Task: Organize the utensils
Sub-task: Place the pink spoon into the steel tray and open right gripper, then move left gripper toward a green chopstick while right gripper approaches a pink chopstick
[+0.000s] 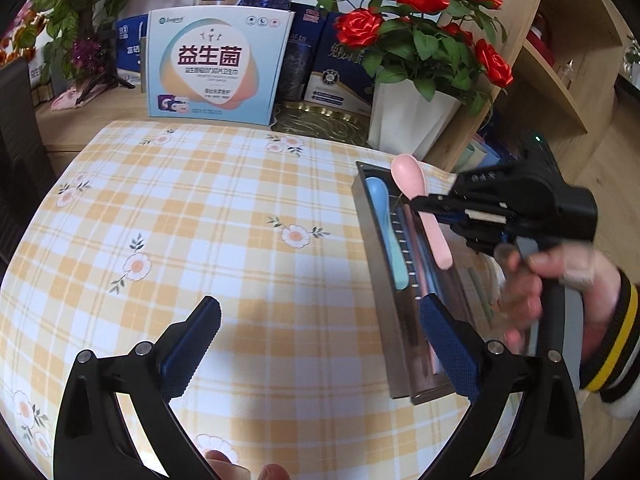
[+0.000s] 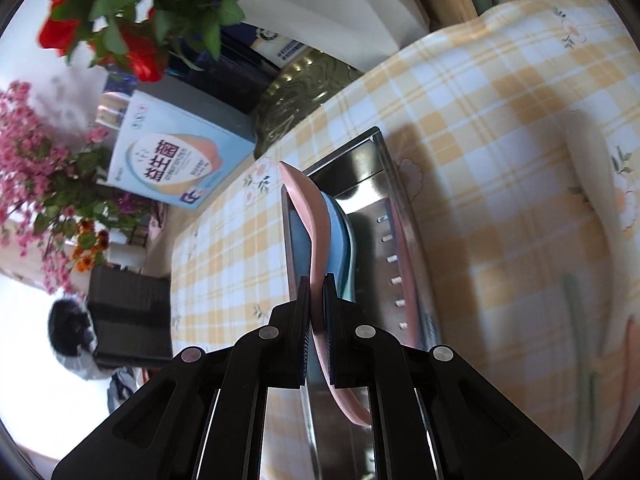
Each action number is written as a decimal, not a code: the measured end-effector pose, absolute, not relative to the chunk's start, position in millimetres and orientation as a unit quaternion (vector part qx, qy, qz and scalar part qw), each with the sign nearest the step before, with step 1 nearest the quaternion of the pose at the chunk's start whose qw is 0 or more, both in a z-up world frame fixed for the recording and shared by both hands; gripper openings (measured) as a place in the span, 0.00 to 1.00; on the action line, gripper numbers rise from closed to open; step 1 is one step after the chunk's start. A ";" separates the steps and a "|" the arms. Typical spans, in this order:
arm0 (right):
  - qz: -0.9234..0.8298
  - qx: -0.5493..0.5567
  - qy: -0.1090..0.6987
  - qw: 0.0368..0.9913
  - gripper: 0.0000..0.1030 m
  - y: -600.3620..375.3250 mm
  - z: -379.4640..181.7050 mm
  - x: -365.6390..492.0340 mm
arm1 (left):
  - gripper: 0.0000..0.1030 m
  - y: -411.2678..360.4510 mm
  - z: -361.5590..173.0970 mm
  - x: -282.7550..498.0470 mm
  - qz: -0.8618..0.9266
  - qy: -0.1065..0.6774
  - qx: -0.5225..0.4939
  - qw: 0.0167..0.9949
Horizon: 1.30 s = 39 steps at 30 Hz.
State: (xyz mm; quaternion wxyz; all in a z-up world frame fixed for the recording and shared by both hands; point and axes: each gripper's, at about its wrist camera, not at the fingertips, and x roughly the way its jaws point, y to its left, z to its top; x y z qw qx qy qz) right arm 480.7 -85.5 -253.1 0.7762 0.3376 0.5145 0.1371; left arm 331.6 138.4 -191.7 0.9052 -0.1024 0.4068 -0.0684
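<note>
Right gripper (image 2: 316,280) is clamped tight on the pink spoon (image 1: 420,208), pads pinching its handle, and the spoon hangs above the metal tray (image 1: 380,276) at the right edge of the yellow checked tablecloth (image 1: 224,216), bowl towards the flowers! Down in the tray lies a blue spoon (image 1: 386,224), right under the pink one. Left gripper (image 1: 320,344) is spread wide with nothing between its pads, hovering over bare cloth beside the tray's near end
</note>
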 end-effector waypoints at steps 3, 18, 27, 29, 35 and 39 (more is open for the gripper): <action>0.131 0.345 0.521 0.770 0.07 -77.1 -257.4 486.5 | 0.94 139.3 -196.7 328.5 -0.070 0.411 -0.098 0.904; 0.158 0.345 0.514 0.769 0.50 -80.8 -248.5 481.2 | 0.94 131.9 -182.8 320.3 -0.072 0.387 -0.107 0.913; 0.244 0.228 0.425 0.841 0.85 -132.3 -182.4 422.6 | 0.94 88.4 -165.0 311.7 -0.083 0.386 -0.088 0.914; 0.249 0.211 0.397 0.858 0.85 -152.9 -173.6 402.6 | 0.94 72.7 -162.4 307.5 -0.094 0.383 -0.075 0.916; 0.221 0.161 0.333 0.902 0.85 -210.9 -178.7 342.8 | 0.94 18.7 -164.3 298.4 -0.115 0.397 -0.040 0.910; 0.181 0.142 0.333 0.915 0.85 -244.7 -201.6 315.4 | 0.94 -16.2 -174.7 292.4 -0.137 0.415 -0.025 0.899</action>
